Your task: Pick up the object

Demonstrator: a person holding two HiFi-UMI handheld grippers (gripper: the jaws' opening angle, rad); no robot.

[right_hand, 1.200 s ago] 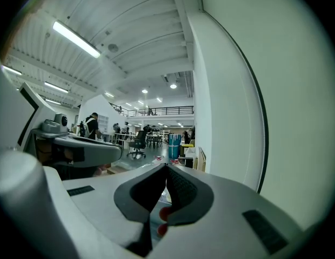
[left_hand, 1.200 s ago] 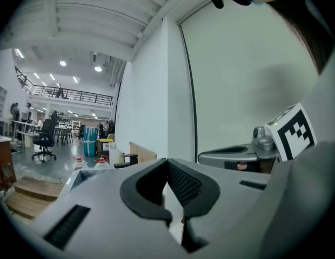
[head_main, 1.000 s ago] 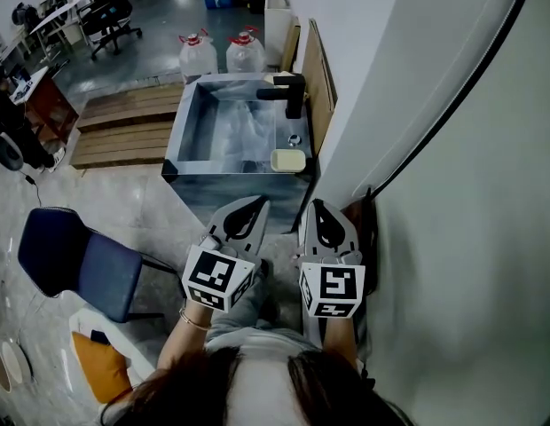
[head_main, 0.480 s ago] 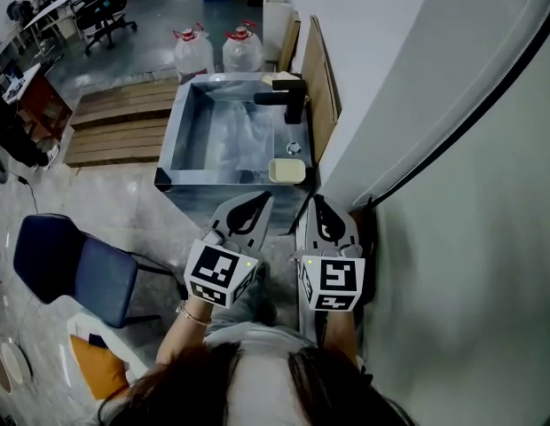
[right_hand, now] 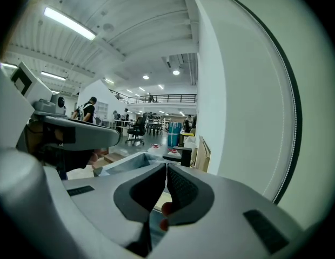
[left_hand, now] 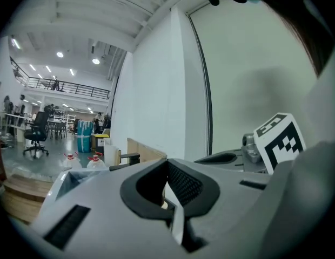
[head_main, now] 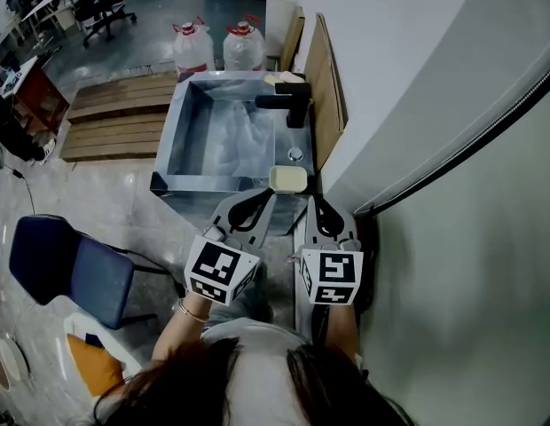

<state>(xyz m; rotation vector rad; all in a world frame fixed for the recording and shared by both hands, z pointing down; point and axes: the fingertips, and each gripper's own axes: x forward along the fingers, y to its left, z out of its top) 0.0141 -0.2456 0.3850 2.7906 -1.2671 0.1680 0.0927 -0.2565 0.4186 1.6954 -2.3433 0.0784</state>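
Zero of the pick is done, by my reading: the pale yellow block (head_main: pixel 288 178), likely the object, sits untouched on the near right corner of the sink (head_main: pixel 165 162), well short of the black tap (head_main: pixel 288 106). Remaining: approach, open, grasp, lift. Left gripper (head_main: pixel 268 194) and right gripper (head_main: pixel 316 201) hover near the block, each with jaws pressed together tip to tip, holding nothing, touching nothing.
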